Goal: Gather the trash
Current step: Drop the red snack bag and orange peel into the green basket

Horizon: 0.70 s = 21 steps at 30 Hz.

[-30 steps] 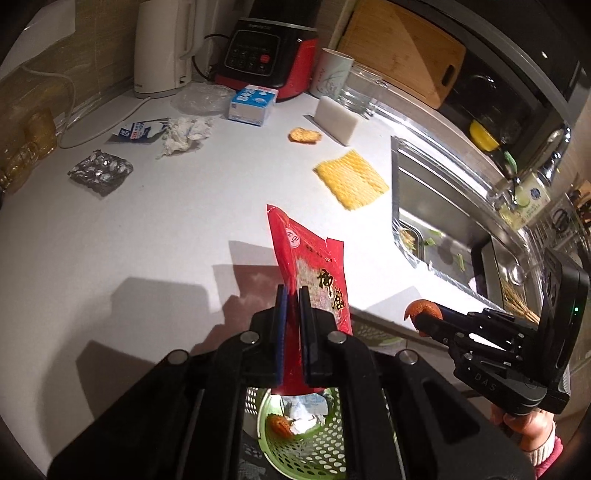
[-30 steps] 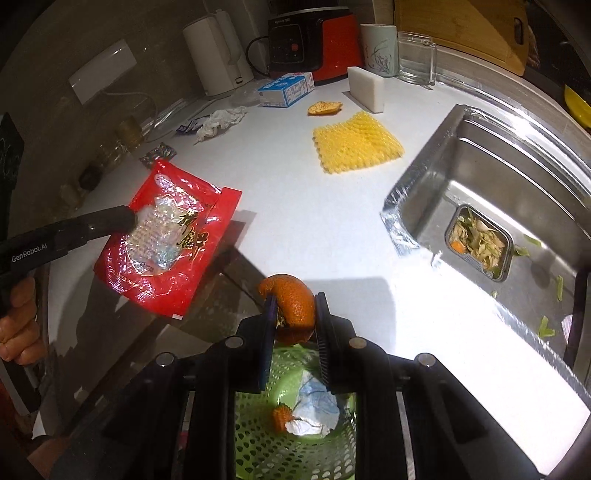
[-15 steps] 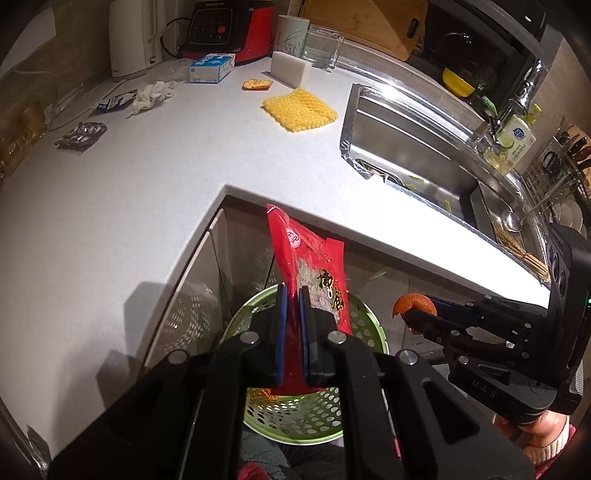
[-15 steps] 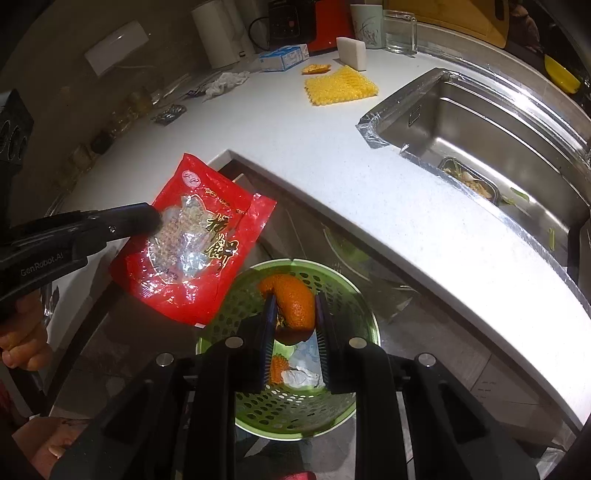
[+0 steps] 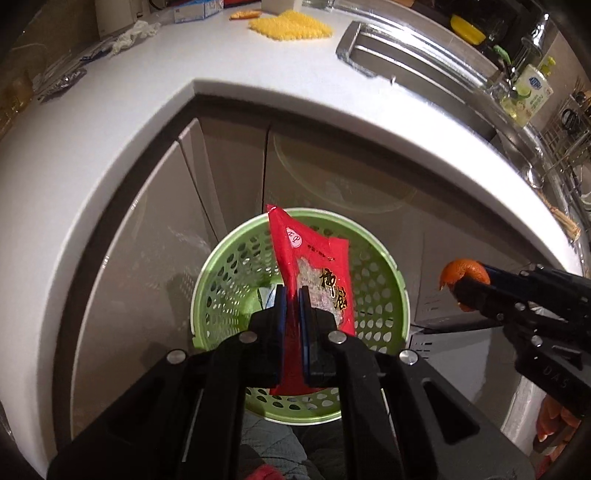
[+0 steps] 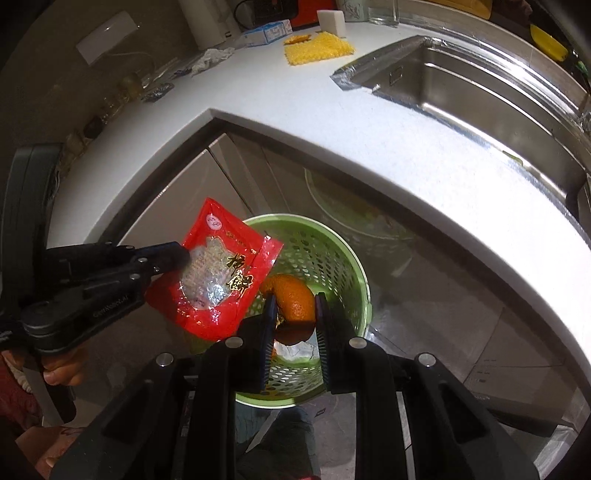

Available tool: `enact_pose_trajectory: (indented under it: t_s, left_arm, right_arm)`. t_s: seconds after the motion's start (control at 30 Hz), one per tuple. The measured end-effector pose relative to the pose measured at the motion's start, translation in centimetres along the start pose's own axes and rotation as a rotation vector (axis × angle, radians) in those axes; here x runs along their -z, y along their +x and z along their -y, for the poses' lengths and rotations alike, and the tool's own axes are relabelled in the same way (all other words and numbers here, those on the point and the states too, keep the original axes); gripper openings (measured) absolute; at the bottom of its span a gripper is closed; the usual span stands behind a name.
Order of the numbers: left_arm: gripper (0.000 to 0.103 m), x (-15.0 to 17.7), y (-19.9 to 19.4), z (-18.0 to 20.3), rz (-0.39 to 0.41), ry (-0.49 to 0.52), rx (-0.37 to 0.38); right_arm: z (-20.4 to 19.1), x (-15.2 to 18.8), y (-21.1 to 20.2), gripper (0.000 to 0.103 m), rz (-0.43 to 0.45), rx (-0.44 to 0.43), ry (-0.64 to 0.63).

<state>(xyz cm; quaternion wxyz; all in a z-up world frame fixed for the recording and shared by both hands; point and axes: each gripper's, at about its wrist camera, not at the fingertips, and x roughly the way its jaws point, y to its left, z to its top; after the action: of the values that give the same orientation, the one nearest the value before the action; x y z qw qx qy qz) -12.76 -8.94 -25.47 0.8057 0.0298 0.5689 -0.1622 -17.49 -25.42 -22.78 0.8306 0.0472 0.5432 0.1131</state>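
Note:
My left gripper (image 5: 290, 295) is shut on a red snack wrapper (image 5: 314, 266) that hangs over the mouth of a green perforated basket (image 5: 221, 280) on the floor below the counter. In the right wrist view the same wrapper (image 6: 218, 273) is pinched by the left gripper (image 6: 181, 254) at the basket's left rim. My right gripper (image 6: 293, 306) is shut on an orange peel (image 6: 293, 295) above the green basket (image 6: 340, 258); white paper lies at the basket's bottom. From the left wrist camera the right gripper (image 5: 469, 284) shows at the right with the orange peel (image 5: 461, 271).
A white counter (image 5: 110, 122) curves around above grey cabinet doors (image 5: 229, 173). On it lie a yellow mesh pad (image 5: 291, 26), crumpled paper (image 5: 136, 33), a blue-white carton (image 6: 266, 33) and a white block (image 6: 332, 20). A steel sink (image 6: 461, 81) is at the right. A hand (image 6: 62, 369) holds the left gripper.
Both grippers have drawn back off the counter and sunk toward the green basket, which now fills more of each view. The wrapper and the peel stay gripped.

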Motion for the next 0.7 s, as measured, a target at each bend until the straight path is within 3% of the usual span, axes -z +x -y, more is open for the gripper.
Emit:
enact_pose_trajectory:
  t_s: [0.13, 0.23, 0.33, 0.4, 0.53, 0.7]
  left_arm:
    - [0.007, 1.5, 4.9, 0.0, -0.084, -0.002, 0.002]
    - [0.014, 2.4, 8.0, -0.3, -0.136, -0.006, -0.007]
    - [0.031, 3.0, 9.6, -0.8, -0.165, -0.026, -0.011]
    - [0.042, 3.2, 9.9, -1.3, -0.171, -0.048, -0.010]
    - [0.052, 3.6, 9.0, -2.4, -0.159, -0.077, -0.026]
    - [0.067, 3.9, 4.1, -4.1, -0.088, -0.109, -0.074]
  right_arm:
    - [0.7, 0.9, 2.4, 0.021, -0.049, 0.008, 0.016]
    - [0.9, 1.4, 4.1, 0.021, -0.083, 0.011, 0.014]
    - [1.0, 1.7, 5.6, 0.021, -0.108, 0.006, 0.009]
    - [0.8, 1.8, 6.4, 0.021, -0.119, 0.006, 0.001]
    - [0.4, 1.9, 7.9, 0.021, -0.138, 0.005, -0.029]
    - [-0.5, 2.0, 10.4, 0.024, -0.156, -0.017, -0.065]
